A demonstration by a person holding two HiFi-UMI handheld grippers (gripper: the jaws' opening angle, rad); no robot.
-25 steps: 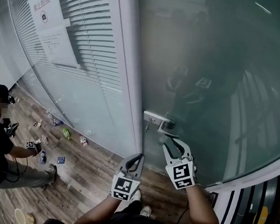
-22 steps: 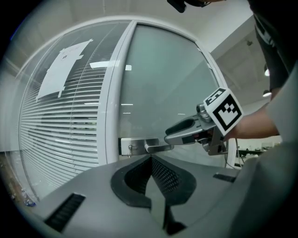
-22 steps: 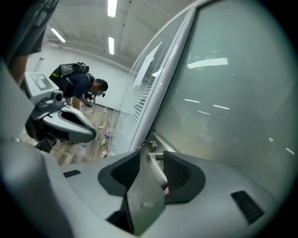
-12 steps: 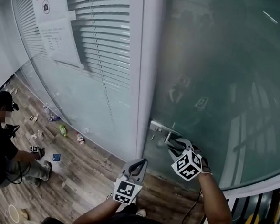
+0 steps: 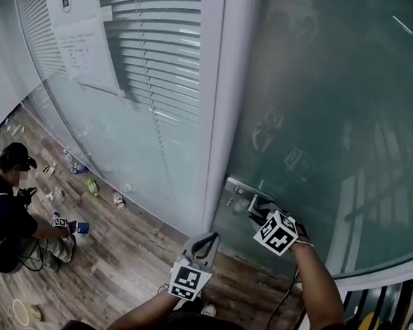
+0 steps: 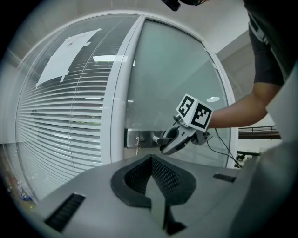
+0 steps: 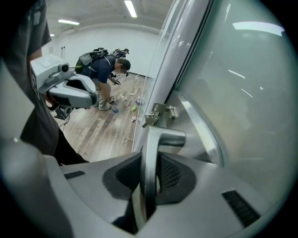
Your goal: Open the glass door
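The frosted glass door (image 5: 336,120) fills the right of the head view, hung next to a white frame post (image 5: 228,106). Its metal lever handle (image 5: 250,197) juts from a steel lock plate (image 6: 139,138) with a key in it. My right gripper (image 5: 255,212) points steeply down over the lever. In the right gripper view the handle (image 7: 163,137) runs straight down between the jaws, which have just been closing and now clamp it. My left gripper (image 5: 208,237) hangs lower left of the handle, apart from the door, jaws shut and empty. It also shows in the left gripper view (image 6: 151,162).
A glass wall with blinds (image 5: 134,85) and a paper notice (image 5: 78,39) curves away to the left. A person (image 5: 9,214) crouches on the wood floor among several small scattered items (image 5: 92,187). A dark railing (image 5: 393,315) stands at the bottom right.
My right gripper has dropped, tipped downward and closed round the lever handle, which it only neared before. The left gripper shifted slightly. The crouching person has moved a little.
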